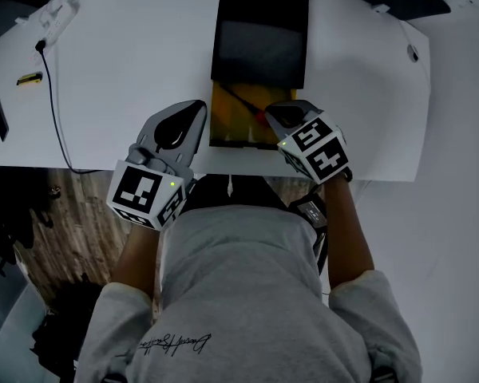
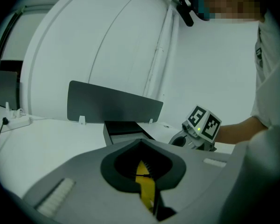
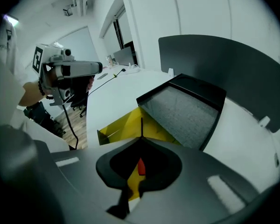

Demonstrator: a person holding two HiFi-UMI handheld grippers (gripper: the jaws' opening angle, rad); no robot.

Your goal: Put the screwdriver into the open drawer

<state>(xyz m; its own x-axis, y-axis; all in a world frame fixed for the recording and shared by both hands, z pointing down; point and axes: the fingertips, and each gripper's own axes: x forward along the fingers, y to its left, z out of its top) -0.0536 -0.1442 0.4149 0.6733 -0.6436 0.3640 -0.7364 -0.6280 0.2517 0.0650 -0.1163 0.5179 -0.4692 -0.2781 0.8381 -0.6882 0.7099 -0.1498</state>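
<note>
Now screwdriver w/in yellow drawer

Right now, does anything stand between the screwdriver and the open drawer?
Nothing visible does. The screwdriver, held in the closed jaws of the right gripper, is already above the open drawer, whose yellow floor shows nothing else.

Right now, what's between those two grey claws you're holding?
The open yellow drawer, with the screwdriver in it. The head view shows it between the left gripper and the right gripper, both shut.
</note>
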